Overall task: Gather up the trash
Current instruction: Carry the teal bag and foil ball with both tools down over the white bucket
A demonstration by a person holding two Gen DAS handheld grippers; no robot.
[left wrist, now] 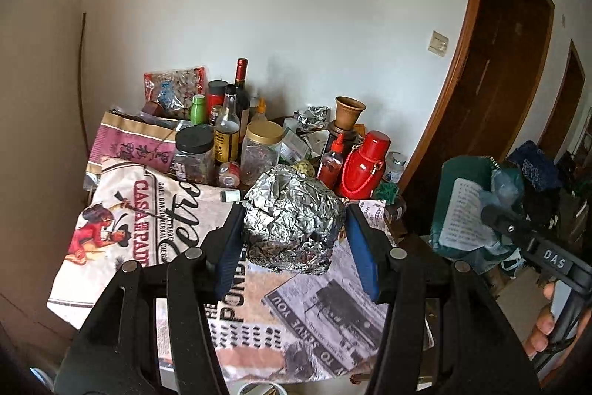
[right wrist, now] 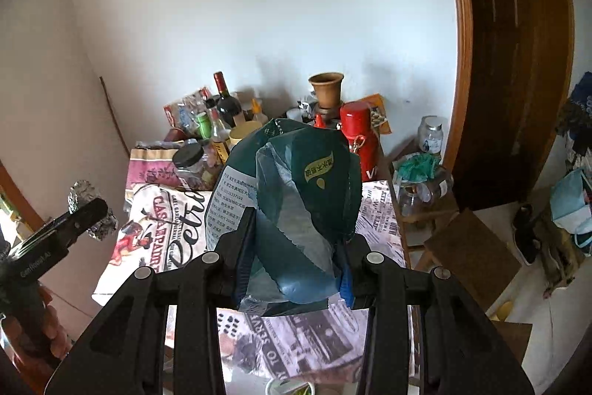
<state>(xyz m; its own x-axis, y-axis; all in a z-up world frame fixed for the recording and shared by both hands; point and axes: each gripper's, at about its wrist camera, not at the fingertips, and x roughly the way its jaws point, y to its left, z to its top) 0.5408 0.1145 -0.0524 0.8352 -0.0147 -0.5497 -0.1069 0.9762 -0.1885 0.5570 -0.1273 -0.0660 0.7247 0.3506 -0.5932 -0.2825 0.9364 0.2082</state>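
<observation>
Currently 2 grippers: left gripper (left wrist: 292,239) grips 1 foil ball (left wrist: 292,221), right gripper (right wrist: 296,254) 1 green bag (right wrist: 296,195).

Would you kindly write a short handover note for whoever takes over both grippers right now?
Left gripper: shut on the crumpled silver foil ball, held above the newspaper-print tablecloth.
Right gripper: shut on the dark green plastic packet, also lifted off the table.
Done: both pieces of trash picked up.
Left: drop both in a bin; none shows in either view. More crumpled foil sits among the bottles at the back.
</observation>
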